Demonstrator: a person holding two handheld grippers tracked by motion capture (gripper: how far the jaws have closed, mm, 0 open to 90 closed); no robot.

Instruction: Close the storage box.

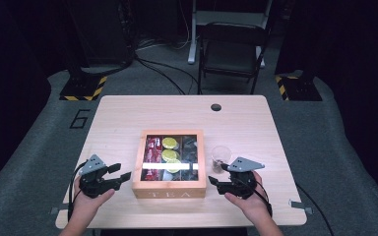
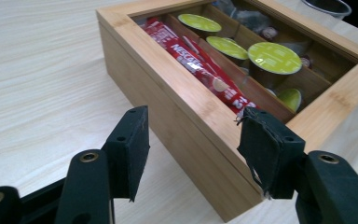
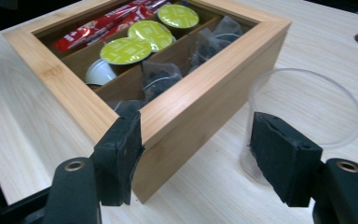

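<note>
1. A wooden tea box [image 1: 169, 189] stands near the front edge of the table [image 1: 128, 113], midway between the table's left and right edges; its front wall bears the word TEA.
2. The box lid is down; a clear pane shows three compartments.
3. The left compartment holds red stick sachets [image 2: 193, 60]. The middle one holds green-topped capsules [image 3: 126, 50]. The right one holds dark tea bags [image 3: 161, 74].
4. The left gripper [image 1: 119, 173] is held in the person's left hand [image 1: 89, 199] near the table's front left corner, just beside the box's left wall.
5. Left jaws: apart, with nothing pressed between the pads. In the left gripper view the box's near corner lies between them; contact at the right pad cannot be told.
6. The right gripper [image 1: 215, 176] is held in the right hand [image 1: 248, 199] toward the front right corner of the table, just beside the box's right wall.
7. Right jaws: apart, clamped on nothing. In the right gripper view they straddle the box's near corner.
8. A clear plastic cup [image 1: 221, 156] stands upright just right of the box, beside the right gripper.
</note>
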